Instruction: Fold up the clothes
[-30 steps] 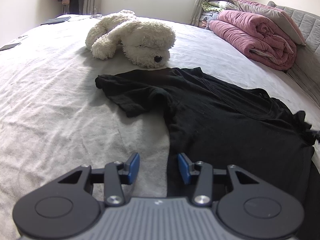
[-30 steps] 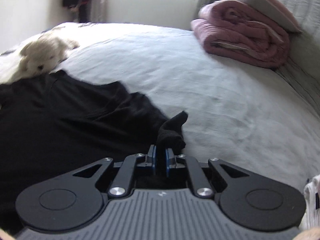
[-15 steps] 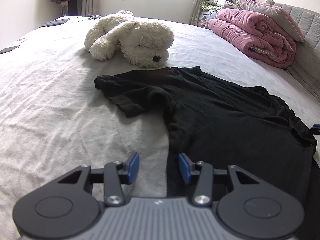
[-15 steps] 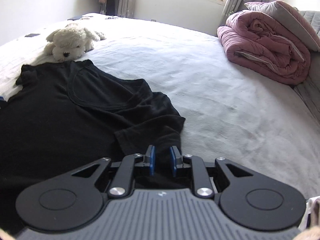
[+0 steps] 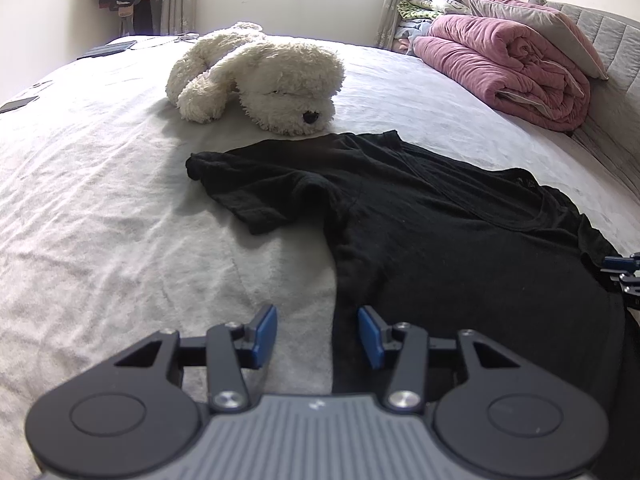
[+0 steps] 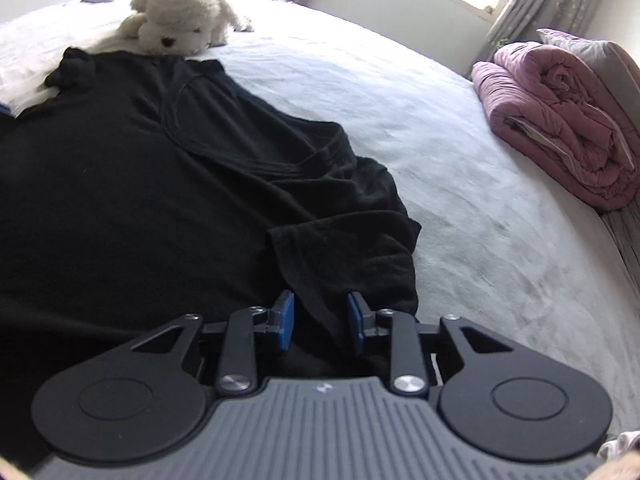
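The black shirt [image 5: 460,240] lies spread on the bed [image 5: 100,220], collar away from both tongs, its far edge touching the plush dog [image 5: 272,80].

The left tongs [image 5: 317,335] stand spread and hold nothing; the shirt's side edge runs just inside the right-hand pad, with bare sheet under the other pad.

The right tongs [image 6: 320,322] have just been closing. In the right wrist view the pads stand apart with the near sleeve [image 6: 348,252] lying in the gap, and I see no pinch on it yet.

The shirt looks like thin, limp knit: light, soft, nothing to break, likely to sag and bunch from any single hold. It will probably drag on the fuzzy sheet rather than slide.

Best holds, I judge, are the doubled parts, where the pads get more cloth: the hem corner beside the left tongs, and the sleeve seam or shoulder ahead of the right tongs. A pinch on a single layer mid-body would just tent it.
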Available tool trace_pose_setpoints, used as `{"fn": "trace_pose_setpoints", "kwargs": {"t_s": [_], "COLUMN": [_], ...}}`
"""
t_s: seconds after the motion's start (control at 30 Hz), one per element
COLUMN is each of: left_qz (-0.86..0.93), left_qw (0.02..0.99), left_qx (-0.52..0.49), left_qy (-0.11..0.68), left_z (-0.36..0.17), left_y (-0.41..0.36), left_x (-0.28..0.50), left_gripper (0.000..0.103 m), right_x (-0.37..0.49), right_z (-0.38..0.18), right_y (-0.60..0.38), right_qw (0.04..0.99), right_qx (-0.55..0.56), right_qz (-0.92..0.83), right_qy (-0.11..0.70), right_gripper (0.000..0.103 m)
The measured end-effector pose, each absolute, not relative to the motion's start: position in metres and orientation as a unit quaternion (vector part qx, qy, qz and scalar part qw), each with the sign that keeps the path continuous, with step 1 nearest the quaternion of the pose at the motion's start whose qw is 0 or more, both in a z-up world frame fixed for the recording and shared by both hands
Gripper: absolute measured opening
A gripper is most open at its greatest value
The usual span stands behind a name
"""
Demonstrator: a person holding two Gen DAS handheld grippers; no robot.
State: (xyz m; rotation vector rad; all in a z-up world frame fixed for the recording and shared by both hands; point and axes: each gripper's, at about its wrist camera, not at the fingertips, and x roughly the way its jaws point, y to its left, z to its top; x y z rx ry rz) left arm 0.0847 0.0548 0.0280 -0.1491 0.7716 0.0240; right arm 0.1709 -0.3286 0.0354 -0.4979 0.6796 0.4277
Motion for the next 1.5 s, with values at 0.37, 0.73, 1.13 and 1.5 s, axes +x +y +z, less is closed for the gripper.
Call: {"fn": "trace_pose_setpoints", "kwargs": {"t_s": [0.37,0.73,1.13,1.5], "left_qz": [0.012,0.011,0.009,0.008], "left_qw": [0.924,0.923,0.923,0.922], "left_qx": [-0.074,-0.074,-0.077,-0.077], "left_qy": [0.376,0.377,0.378,0.378], "left_z": [0.028,0.028,0.029,0.028], "left_y": [0.055,0.055,0.056,0.058], "left_x": [0.084,0.084,0.084,0.085], "left_gripper": [0.047,0.048,0.048,0.048], "right_x": [0.206,0.22,0.196,0.198], "right_z": [0.076,0.051,0.067,0.078], "right_y": [-0.436,-0.472,-0.477,-0.446], "right_qw": [0.952,0.933,0.89,0.928], "right_qx": [0.001,0.091,0.182,0.059], "right_qz": [0.013,-0.011,0.088,0.061], "right_qy": [0.307,0.348,0.409,0.363], "right_gripper": [0.002,0.004,0.059,0.004]}}
